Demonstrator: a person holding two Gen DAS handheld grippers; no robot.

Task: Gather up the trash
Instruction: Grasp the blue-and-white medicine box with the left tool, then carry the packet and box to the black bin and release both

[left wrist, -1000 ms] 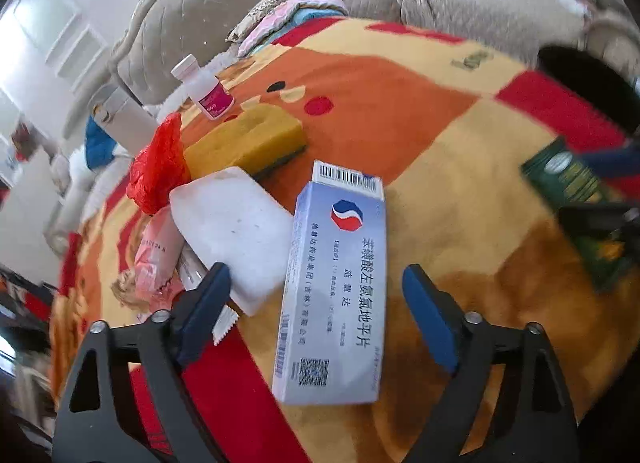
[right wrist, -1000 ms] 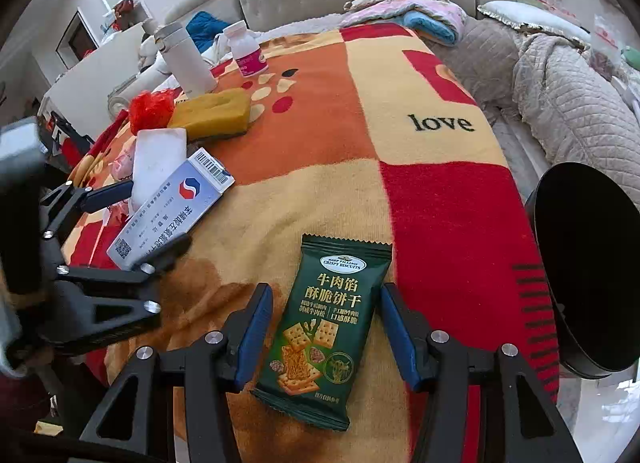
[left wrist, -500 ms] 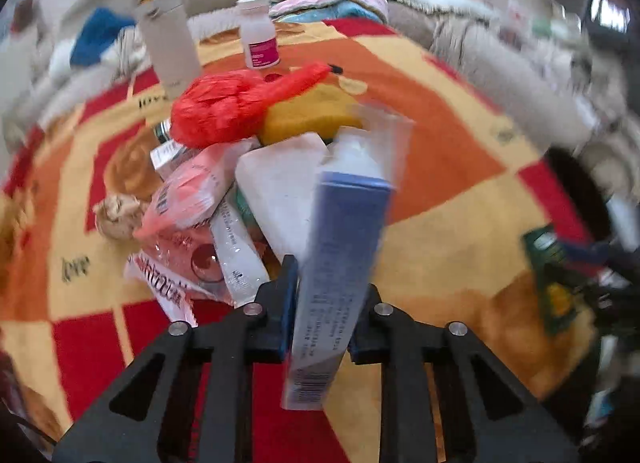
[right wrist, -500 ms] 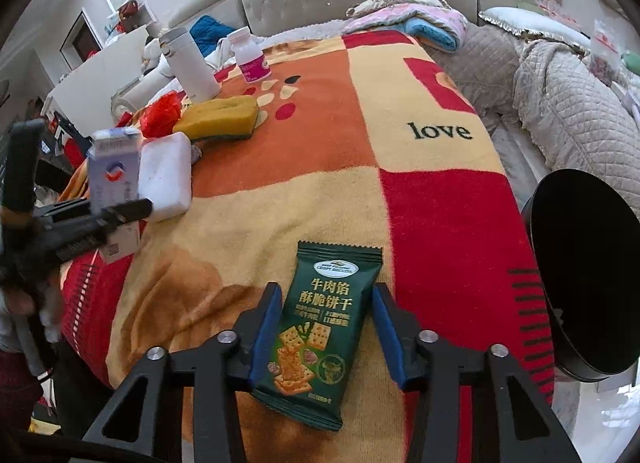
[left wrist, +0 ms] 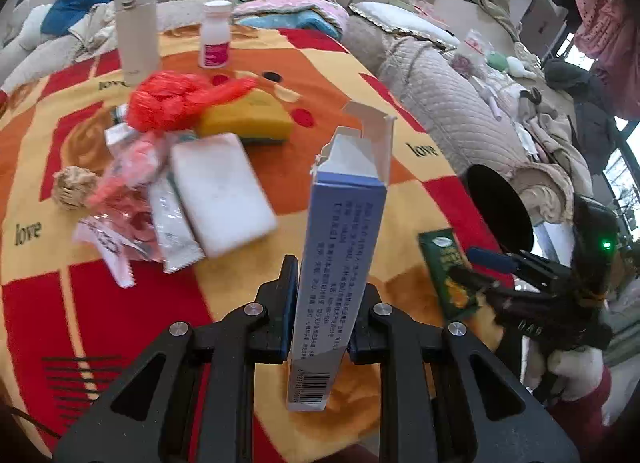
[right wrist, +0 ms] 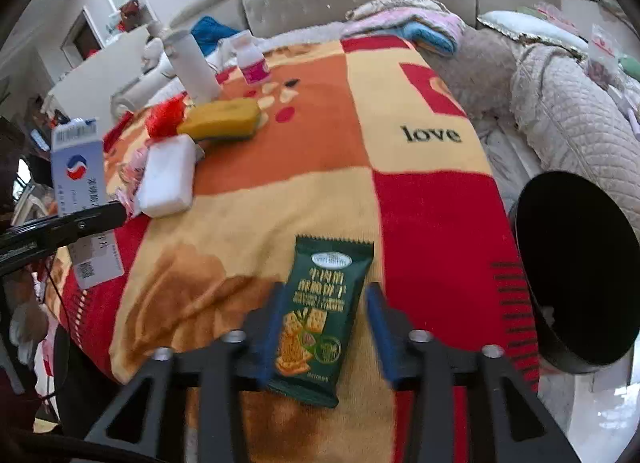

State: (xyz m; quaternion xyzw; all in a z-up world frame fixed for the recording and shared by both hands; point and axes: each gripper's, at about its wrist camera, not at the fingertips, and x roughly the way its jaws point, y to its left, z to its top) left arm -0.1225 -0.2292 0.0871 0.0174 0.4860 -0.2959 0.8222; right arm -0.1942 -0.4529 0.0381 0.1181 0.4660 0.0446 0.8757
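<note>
A black bin (right wrist: 580,271) stands past the right edge of the checked blanket (right wrist: 400,159); its inside shows only dark. Further back on the blanket stand a white flask (left wrist: 136,23) and a small pill bottle (left wrist: 215,39), both upright, with a red mesh bag (left wrist: 176,101) resting against a yellow sponge (left wrist: 248,121). A white pad (left wrist: 222,193) lies just beside a heap of wrappers (left wrist: 128,219) and a crumpled paper ball (left wrist: 74,187). The left gripper (left wrist: 322,315) is clamped on a blue medicine box (left wrist: 340,263), held upright off the blanket with its top flap open. The right gripper (right wrist: 320,327) sits low with its jaws apart, straddling a green biscuit packet (right wrist: 320,311) that lies flat on the blanket near the bin
</note>
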